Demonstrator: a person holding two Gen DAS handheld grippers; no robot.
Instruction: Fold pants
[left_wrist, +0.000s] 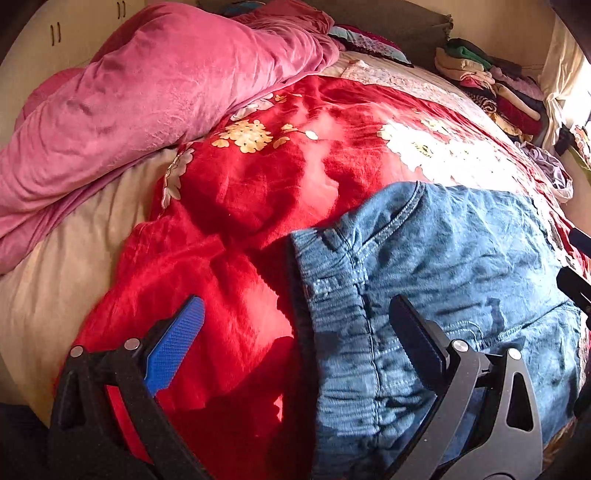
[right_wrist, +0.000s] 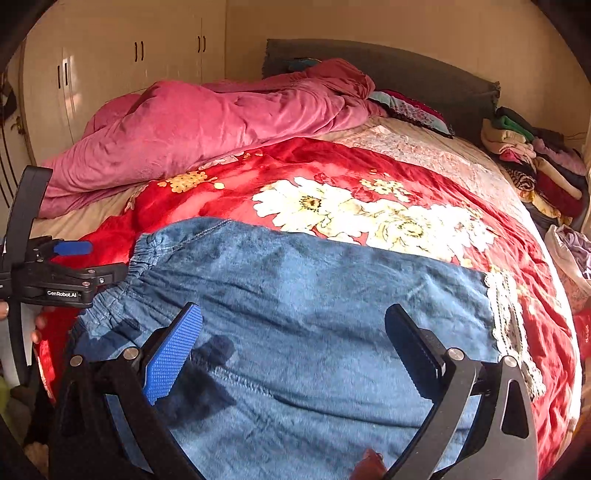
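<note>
Blue denim pants lie flat on a red flowered blanket, with the elastic waistband at the left and a lace-trimmed hem at the right. In the left wrist view the pants fill the lower right, waistband edge running down the middle. My left gripper hovers open over that waistband edge, holding nothing; it also shows from the side as the left gripper at the waistband. My right gripper is open above the middle of the pants, empty.
A bunched pink quilt lies along the far left of the bed. Stacked folded clothes sit at the far right by the dark headboard. Cream wardrobe doors stand behind. A hand holds the left gripper at the bed's edge.
</note>
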